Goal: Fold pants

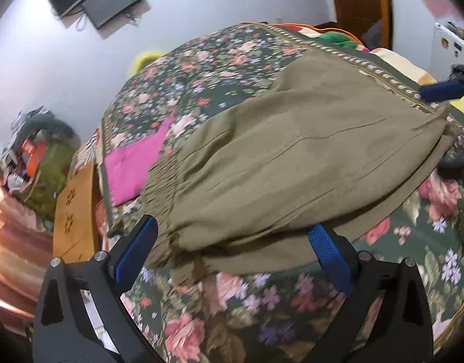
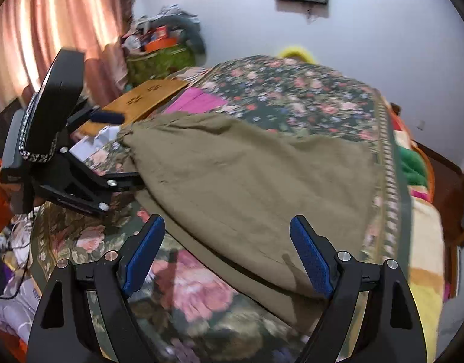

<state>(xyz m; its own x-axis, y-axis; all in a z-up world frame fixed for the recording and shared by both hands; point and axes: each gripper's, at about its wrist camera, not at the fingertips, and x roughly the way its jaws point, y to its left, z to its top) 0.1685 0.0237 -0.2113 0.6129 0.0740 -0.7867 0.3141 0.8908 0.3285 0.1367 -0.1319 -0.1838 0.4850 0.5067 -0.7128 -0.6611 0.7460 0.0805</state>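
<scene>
Olive pants are lying folded flat on the floral bedspread, directly ahead of both tongs. Left tongs are standing wide apart, released, straddling the gathered waistband edge; pads appear clear of the cloth. Right tongs are likewise spread and gripping nothing, with the pants' near edge lying between and just beyond the fingers. Motion blur is softening the fabric edges; the pink cloth is partly hidden beneath the pants.
</scene>
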